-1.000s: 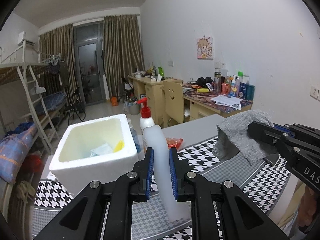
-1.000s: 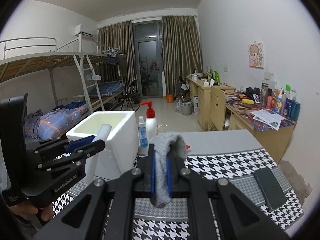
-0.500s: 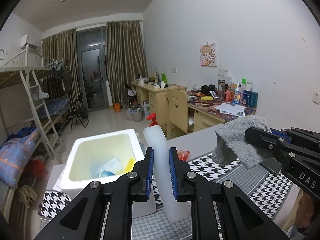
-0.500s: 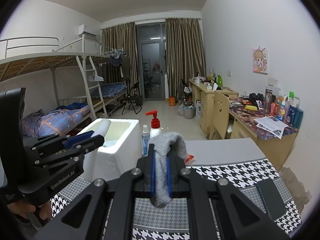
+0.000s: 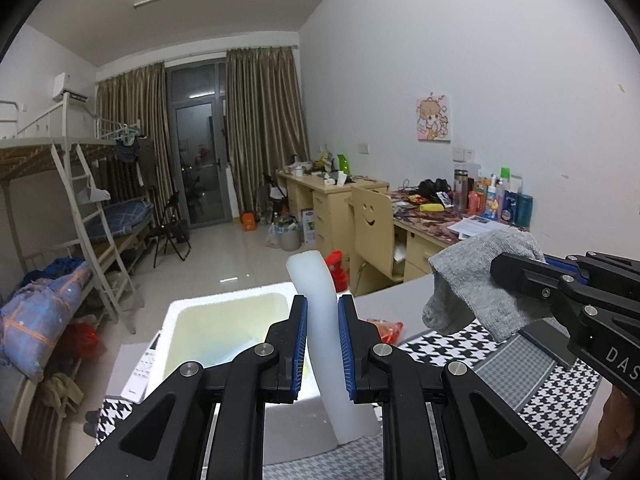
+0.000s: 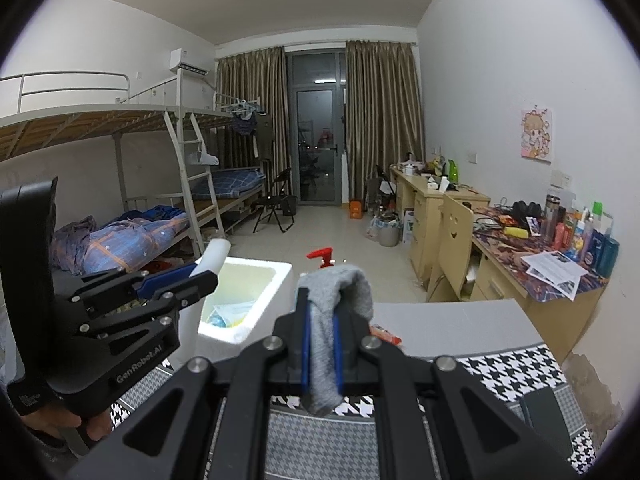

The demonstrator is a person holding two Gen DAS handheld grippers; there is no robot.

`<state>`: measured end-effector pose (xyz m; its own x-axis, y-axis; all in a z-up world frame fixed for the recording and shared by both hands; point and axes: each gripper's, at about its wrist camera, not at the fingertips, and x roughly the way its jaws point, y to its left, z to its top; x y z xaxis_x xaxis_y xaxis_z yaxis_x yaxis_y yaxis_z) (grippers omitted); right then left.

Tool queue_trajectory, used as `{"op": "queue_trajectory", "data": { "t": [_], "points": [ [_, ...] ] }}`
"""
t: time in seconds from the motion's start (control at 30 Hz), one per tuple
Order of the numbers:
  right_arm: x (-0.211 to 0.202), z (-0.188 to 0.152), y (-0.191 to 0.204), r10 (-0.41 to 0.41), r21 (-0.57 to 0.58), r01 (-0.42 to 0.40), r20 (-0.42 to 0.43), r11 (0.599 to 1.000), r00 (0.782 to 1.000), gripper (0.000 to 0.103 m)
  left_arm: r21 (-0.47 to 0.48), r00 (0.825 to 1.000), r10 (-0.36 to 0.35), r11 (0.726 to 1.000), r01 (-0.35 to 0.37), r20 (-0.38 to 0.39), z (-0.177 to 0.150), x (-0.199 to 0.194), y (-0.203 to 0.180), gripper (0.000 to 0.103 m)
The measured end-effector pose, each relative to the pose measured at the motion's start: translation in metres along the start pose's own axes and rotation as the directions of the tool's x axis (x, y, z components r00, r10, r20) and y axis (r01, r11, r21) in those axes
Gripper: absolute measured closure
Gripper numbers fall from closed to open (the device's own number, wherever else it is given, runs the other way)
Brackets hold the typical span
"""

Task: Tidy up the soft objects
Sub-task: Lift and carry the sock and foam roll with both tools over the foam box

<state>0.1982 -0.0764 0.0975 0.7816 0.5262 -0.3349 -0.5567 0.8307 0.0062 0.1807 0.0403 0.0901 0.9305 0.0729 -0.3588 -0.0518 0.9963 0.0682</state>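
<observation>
Grey sock (image 6: 336, 344) gripped in right tongs (image 6: 320, 354); white foam tube (image 5: 326, 336) in left tongs (image 5: 323, 350). Foam box (image 5: 224, 304) just beyond; neither dropped in yet.

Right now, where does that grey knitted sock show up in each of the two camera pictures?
Left wrist view: the grey knitted sock hangs at the right, clamped in the right tool that reaches in from the edge.
Right wrist view: the sock sits at centre bottom, draped between that tool's blue pads.
Shared landmark: the white foam box, left of the sock in both.
</observation>
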Motion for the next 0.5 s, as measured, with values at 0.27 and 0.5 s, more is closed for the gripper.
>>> {"op": "queue_trajectory", "data": {
  "t": [0.27, 0.5],
  "points": [
    [0.013, 0.011, 0.008, 0.020, -0.016, -0.020, 0.008, 1.000, 1.000, 0.091, -0.021, 0.998, 0.056, 0.998, -0.056, 0.001, 0.006, 0.011, 0.017, 0.086],
    [0.021, 0.019, 0.019, 0.061, -0.036, -0.061, 0.018, 0.998, 0.998, 0.091, -0.043, 0.994, 0.106, 0.993, -0.107, -0.015, 0.005, 0.020, 0.035, 0.086]
  ]
}}
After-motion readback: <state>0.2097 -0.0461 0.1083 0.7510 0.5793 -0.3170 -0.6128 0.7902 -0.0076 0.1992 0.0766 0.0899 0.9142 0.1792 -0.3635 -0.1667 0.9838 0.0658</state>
